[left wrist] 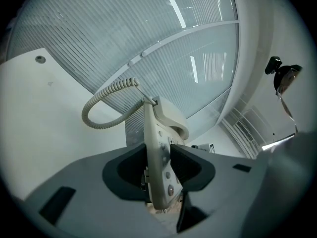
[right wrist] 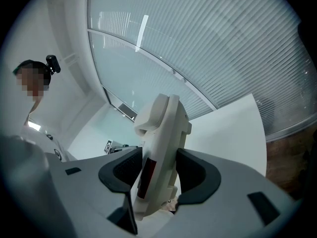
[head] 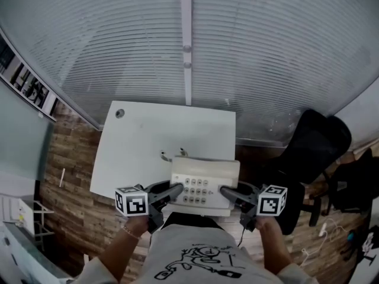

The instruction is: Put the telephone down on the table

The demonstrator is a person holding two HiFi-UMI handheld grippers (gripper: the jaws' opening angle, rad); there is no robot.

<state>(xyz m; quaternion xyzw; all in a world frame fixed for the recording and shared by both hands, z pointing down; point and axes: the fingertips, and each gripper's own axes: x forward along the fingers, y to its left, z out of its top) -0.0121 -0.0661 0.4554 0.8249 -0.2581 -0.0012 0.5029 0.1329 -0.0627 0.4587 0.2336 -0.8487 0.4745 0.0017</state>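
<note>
A white desk telephone (head: 204,184) with a keypad hangs between my two grippers, over the near right part of the white table (head: 145,141). Whether it touches the tabletop I cannot tell. My left gripper (head: 177,190) is shut on its left edge and my right gripper (head: 224,190) on its right edge. In the left gripper view the telephone (left wrist: 159,152) stands edge-on between the dark pads of the left gripper (left wrist: 158,170), and its coiled cord (left wrist: 101,108) loops out over the table (left wrist: 39,128). In the right gripper view the right gripper (right wrist: 161,175) clamps the telephone (right wrist: 163,133) the same way.
A black office chair (head: 314,149) stands right of the table. Window blinds (head: 249,46) run behind the table's far edge. A round cable hole (head: 120,113) sits at the table's far left corner. Wooden floor (head: 65,182) lies left of the table, and cables lie on the floor at the right.
</note>
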